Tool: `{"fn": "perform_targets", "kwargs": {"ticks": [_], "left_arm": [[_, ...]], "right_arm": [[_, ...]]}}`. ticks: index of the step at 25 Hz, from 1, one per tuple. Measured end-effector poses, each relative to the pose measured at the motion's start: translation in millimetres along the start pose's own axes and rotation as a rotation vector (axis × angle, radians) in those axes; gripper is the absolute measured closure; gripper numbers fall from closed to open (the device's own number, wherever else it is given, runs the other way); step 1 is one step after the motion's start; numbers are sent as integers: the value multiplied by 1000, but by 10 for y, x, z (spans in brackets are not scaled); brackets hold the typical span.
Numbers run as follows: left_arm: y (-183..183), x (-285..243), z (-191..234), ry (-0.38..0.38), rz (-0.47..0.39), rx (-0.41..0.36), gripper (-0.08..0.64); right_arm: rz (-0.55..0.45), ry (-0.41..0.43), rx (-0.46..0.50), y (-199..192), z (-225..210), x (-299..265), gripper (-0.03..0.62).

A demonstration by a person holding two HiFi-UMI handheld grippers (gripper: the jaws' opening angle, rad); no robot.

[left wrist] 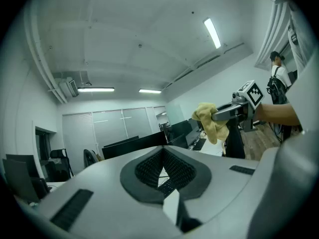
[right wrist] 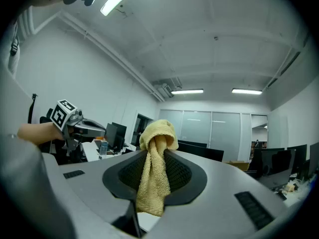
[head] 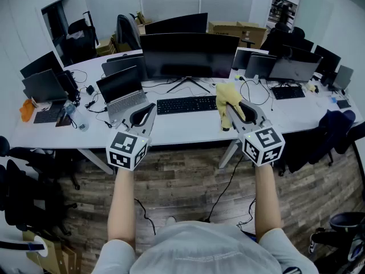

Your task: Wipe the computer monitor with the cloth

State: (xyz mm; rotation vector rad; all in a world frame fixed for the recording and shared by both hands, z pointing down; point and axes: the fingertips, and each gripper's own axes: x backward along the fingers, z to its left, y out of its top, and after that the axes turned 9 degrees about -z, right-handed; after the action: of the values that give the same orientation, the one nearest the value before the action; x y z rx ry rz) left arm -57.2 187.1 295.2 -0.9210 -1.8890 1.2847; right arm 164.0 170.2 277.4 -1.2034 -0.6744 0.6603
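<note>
Now | right claw [right wrist: 157,149] pinching cloth [right wrist: 153,183], which drapes between its tips | left claw [left wrist: 163,152] pressed together, empty

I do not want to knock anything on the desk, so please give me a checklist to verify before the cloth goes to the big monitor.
1. Cloth held by the right tongs: ok, clamped, ends hanging loose.
2. Left tongs free: ok, shut on nothing.
3. Monitor upright, facing the person: ok.
4. Cloth touching the screen: not ok, clearly apart.
5. Way over the keyboard: seems ok, only low things lie there.
6. Where the screen is dirty: cannot tell.
</note>
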Motion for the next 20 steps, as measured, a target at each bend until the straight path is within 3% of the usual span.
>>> {"fn": "perform_targets", "kwargs": {"ticks": [10, 20], "left_arm": [[-66, -3, 203, 6, -11, 5, 541], [-272, 164, 750, -22, -17, 15, 541]], "right_arm": [[-17, -3, 3, 0, 88, -176, 477], [-10, -55, -9, 8, 470, -618, 477]]}}
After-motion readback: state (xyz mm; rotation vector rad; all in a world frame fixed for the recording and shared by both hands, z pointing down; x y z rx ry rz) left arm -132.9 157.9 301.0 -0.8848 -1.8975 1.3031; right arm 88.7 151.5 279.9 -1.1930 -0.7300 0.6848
